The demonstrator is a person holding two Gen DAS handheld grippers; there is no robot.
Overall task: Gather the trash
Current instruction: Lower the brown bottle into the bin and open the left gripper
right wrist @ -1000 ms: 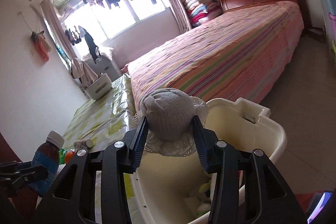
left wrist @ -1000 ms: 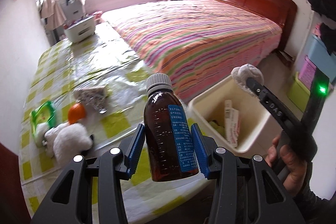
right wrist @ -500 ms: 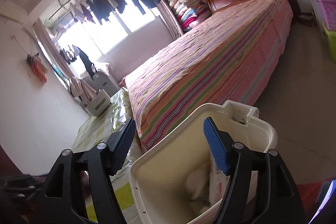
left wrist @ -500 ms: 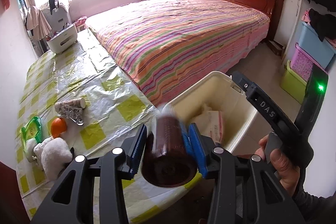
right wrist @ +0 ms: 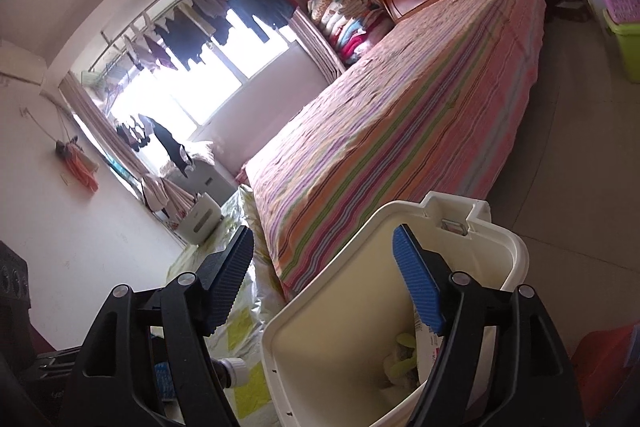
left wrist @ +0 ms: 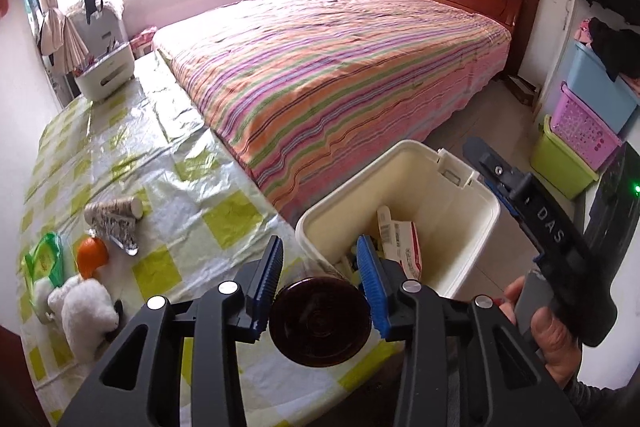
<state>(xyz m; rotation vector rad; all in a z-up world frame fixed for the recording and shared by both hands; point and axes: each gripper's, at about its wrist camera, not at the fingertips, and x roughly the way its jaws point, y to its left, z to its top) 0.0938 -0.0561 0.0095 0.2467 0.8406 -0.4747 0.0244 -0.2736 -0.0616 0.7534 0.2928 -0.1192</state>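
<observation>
My left gripper (left wrist: 319, 247) is closing its jaws on a brown medicine bottle (left wrist: 320, 319). The bottle is tipped neck-forward, its round base facing the camera, at the near rim of the cream trash bin (left wrist: 400, 147). A red-and-white box (left wrist: 404, 247) lies inside the bin. In the right wrist view my right gripper (right wrist: 323, 233) hangs over the bin (right wrist: 516, 251), its jaws opening with nothing between them. A pale wad (right wrist: 400, 355) rests at the bottom. The bottle's white cap (right wrist: 232, 367) shows at lower left.
On the yellow-checked tablecloth (left wrist: 224, 215) lie a paper cup (left wrist: 116, 211), a foil wrapper (left wrist: 120, 239), an orange (left wrist: 92, 255), a green bag (left wrist: 40, 263) and a white plush toy (left wrist: 84, 311). A striped bed (left wrist: 340, 67) borders the table. Coloured baskets (left wrist: 580, 131) stand at right.
The bottle has tipped from upright to neck-forward as my left gripper moved toward the bin. My right gripper has opened and the grey-white wad it held is gone from its jaws.
</observation>
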